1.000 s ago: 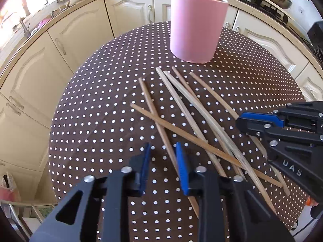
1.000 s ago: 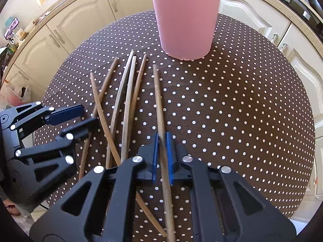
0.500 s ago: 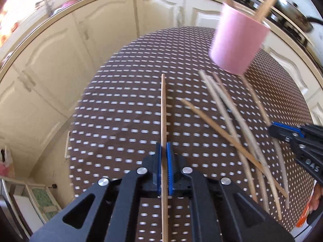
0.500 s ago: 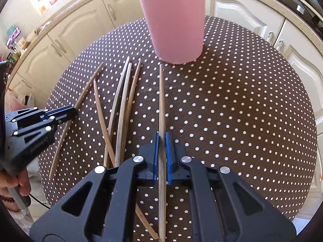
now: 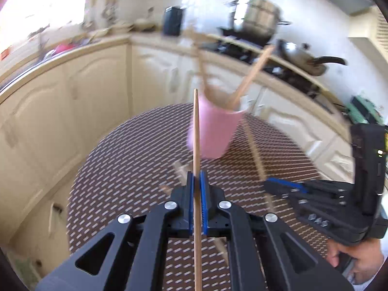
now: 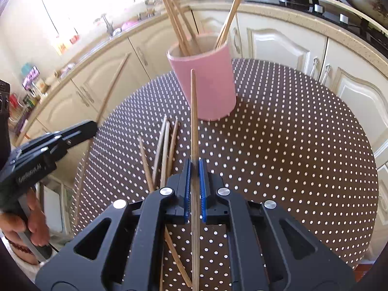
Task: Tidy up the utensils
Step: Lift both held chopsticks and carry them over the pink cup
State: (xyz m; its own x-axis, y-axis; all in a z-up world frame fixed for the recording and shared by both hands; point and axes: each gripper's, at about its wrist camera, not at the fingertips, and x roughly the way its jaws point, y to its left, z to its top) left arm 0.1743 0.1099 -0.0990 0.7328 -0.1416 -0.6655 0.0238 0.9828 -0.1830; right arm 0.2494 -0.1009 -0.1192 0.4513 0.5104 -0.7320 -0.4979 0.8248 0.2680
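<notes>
A pink cup point(image 6: 203, 82) with several wooden chopsticks in it stands at the far side of the round dotted table point(image 6: 291, 145). My right gripper point(image 6: 194, 167) is shut on a wooden chopstick point(image 6: 193, 111) lifted off the table, its tip pointing at the cup. My left gripper point(image 5: 197, 179) is shut on another chopstick point(image 5: 196, 131), also raised, with the blurred pink cup point(image 5: 213, 133) behind it. Several loose chopsticks point(image 6: 165, 150) lie on the cloth between the grippers. In the right wrist view the left gripper point(image 6: 92, 127) holds its stick at the left.
Cream kitchen cabinets point(image 6: 278, 48) and a counter curve round behind the table. A stove with a pan point(image 5: 300, 58) and a steel pot point(image 5: 257, 19) stands at the back right. A hand point(image 6: 29, 223) grips the left tool's handle.
The left gripper shut on a chopstick and lifted it off the table, tilting upward. The right gripper raised its chopstick too and moved toward the pink cup.
</notes>
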